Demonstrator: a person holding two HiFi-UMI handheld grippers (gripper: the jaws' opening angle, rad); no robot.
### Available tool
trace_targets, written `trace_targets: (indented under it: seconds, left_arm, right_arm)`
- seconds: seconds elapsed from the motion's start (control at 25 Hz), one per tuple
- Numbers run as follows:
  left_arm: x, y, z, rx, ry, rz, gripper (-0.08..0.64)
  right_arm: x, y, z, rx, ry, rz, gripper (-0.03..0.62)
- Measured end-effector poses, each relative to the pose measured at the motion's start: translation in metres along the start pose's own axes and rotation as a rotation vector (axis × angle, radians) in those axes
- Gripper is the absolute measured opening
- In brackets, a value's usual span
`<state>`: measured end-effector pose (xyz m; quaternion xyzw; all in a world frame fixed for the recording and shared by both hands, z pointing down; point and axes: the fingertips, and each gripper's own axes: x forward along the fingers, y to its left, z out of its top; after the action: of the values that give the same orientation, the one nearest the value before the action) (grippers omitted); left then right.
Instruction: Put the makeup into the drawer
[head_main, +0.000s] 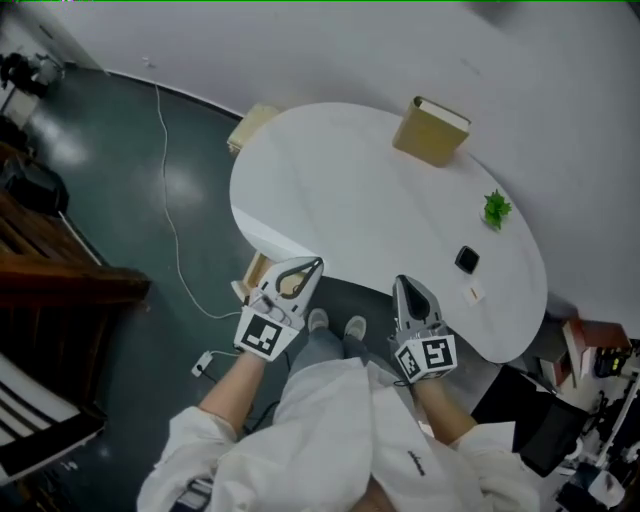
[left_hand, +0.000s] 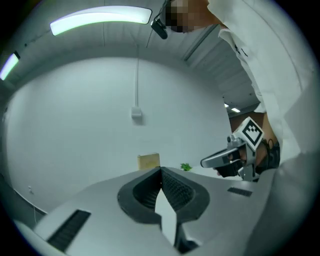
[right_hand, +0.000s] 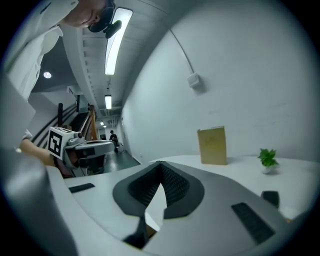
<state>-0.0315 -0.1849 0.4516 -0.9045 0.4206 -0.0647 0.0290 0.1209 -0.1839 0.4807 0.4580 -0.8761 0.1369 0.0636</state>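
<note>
A white oval table (head_main: 350, 200) carries a tan box (head_main: 431, 130) at its far side, a small black makeup case (head_main: 466, 260) and a small pale item (head_main: 477, 294) near the right edge. My left gripper (head_main: 314, 263) hovers at the table's near edge, shut and holding nothing. My right gripper (head_main: 402, 281) is beside it, also shut and holding nothing. In the left gripper view the jaws (left_hand: 161, 170) meet, with the tan box (left_hand: 149, 161) far ahead. In the right gripper view the jaws (right_hand: 160, 164) meet; the black case (right_hand: 270, 197) lies to the right.
A small green plant (head_main: 497, 209) stands on the table right of the box. A cardboard box (head_main: 252, 125) sits on the floor behind the table's left end. A white cable (head_main: 170, 200) runs across the dark floor. Dark wooden furniture (head_main: 60, 280) stands at left, clutter (head_main: 590, 345) at right.
</note>
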Motion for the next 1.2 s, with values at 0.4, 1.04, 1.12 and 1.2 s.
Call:
trace_targets:
  seconds: [0.4,1.04,1.12,1.2]
  left_arm:
    - [0.004,0.021,0.138,-0.07,-0.284,0.118,0.025]
    - [-0.024,0.061,0.202,0.06,-0.404,0.227,0.025]
    - [-0.023,0.062,0.201,0.061,-0.399,0.23,0.025]
    - [-0.021,0.061,0.198,0.062,-0.391,0.229,0.025]
  right_arm:
    - [-0.092,-0.073,0.1,-0.065,-0.257,-0.269,0.017]
    - [-0.185,-0.131,0.155,-0.108,-0.433,-0.495,0.017]
    - [-0.184,-0.131,0.156,-0.105,-0.44,-0.494,0.017]
    - [-0.181,-0.131,0.157,-0.103,-0.442,-0.491,0.017]
